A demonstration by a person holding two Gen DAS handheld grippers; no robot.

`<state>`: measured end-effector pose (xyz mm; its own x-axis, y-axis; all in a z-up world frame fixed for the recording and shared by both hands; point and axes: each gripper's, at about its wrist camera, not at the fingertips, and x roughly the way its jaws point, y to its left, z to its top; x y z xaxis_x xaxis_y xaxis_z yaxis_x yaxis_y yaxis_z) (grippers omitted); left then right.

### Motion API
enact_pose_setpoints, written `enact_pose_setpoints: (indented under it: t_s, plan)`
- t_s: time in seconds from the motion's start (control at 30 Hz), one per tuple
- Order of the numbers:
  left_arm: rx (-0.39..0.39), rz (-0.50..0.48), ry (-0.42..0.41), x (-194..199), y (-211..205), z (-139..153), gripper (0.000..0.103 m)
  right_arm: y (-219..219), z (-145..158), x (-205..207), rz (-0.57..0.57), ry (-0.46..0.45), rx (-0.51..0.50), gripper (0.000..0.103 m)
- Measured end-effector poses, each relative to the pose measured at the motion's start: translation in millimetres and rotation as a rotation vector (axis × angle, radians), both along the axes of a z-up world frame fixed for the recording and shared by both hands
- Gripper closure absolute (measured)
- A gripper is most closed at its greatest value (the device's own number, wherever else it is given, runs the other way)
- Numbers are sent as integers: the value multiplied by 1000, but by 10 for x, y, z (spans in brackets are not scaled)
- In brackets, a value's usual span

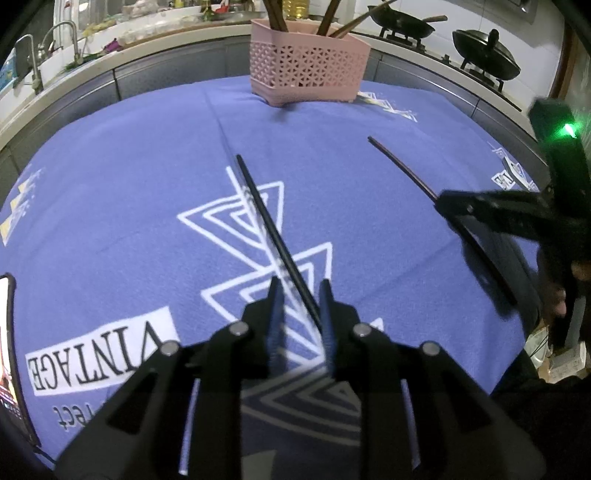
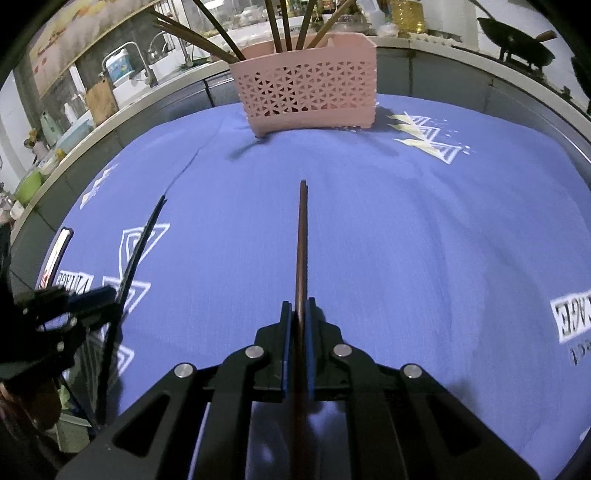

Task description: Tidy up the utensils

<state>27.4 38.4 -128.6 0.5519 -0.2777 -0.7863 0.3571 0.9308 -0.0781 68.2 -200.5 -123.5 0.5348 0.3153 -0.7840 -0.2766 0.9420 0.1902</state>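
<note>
A pink perforated basket (image 1: 308,70) stands at the far edge of the blue cloth, with several chopsticks upright in it; it also shows in the right wrist view (image 2: 308,98). My left gripper (image 1: 299,291) is open, with a black chopstick (image 1: 271,229) lying between its fingers and against the right finger. My right gripper (image 2: 300,308) is shut on a brown chopstick (image 2: 303,243) that points at the basket. In the left wrist view the right gripper (image 1: 448,206) holds that chopstick (image 1: 402,166) at the right. The left gripper (image 2: 107,299) and black chopstick (image 2: 142,240) show at the left of the right wrist view.
A blue printed cloth (image 1: 129,184) covers the table. A phone (image 1: 7,350) lies at its left edge. Behind it runs a kitchen counter with a sink tap (image 1: 62,33) and woks on a stove (image 1: 402,20).
</note>
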Motion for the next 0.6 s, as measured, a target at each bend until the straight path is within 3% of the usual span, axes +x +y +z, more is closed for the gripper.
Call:
enact_pose_setpoints:
  t_s: [0.37, 0.6]
  plan:
    - [-3, 2, 0, -17, -2, 1, 83, 198, 61, 585, 43, 4, -54, 94]
    - [-2, -4, 5, -24, -13, 7, 77, 278, 61, 663, 89, -40, -77, 97]
